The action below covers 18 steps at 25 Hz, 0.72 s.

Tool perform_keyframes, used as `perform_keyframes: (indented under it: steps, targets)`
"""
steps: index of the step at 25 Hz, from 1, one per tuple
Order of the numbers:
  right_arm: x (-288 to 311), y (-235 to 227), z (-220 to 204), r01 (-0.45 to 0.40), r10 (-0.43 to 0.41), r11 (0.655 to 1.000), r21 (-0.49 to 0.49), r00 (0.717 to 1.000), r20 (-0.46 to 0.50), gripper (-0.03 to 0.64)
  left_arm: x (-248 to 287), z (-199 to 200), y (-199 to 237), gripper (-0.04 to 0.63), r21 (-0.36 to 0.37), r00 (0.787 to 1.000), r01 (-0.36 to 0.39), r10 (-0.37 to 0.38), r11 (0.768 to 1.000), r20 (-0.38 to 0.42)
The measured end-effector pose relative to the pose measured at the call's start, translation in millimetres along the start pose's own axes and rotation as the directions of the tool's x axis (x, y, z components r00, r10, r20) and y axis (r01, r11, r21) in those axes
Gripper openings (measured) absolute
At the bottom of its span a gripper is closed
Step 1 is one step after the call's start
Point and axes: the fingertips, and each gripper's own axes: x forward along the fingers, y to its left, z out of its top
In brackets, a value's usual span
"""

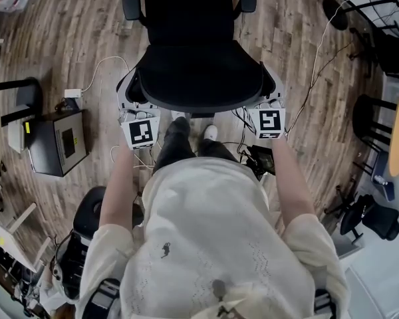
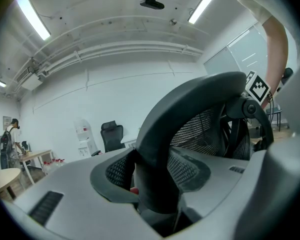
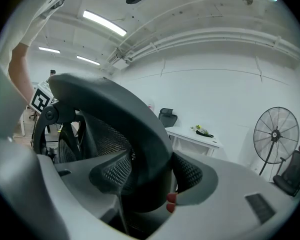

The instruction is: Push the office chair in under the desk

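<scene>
A person stands directly behind a black office chair (image 1: pixel 193 18) on a wood floor (image 1: pixel 73 38), seen from above. The chair faces away from the person, with its seat and two armrests at the far side and its curved mesh backrest (image 1: pixel 199 78) nearest the body.

The left gripper (image 1: pixel 134 106) grips the backrest's top rim at its left end. In the left gripper view its jaws stand wide, and the thick dark rim (image 2: pixel 190 99) fills the gap between them, pressed against the pads of the left gripper (image 2: pixel 155 184).

The right gripper (image 1: pixel 269 100) grips the same rim at its right end. In the right gripper view the rim (image 3: pixel 120 104) again fills the gap of the right gripper (image 3: pixel 145 184), whose jaws are closed onto it.

A white desk (image 3: pixel 192 134) stands beyond the chair, well apart from it, with a floor fan (image 3: pixel 275 134) to its right.
</scene>
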Motion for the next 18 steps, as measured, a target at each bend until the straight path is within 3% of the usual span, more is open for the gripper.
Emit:
perform_keyframes:
  steps: [18]
  targets:
    - [43.1,-21.4,11.9,0.032,-0.032,0.999,0.008,0.999,-0.016,0.268,49.4,-0.5,24.0,0.221,-0.007,0.999,0.038,-0.038,0.999,-0.019]
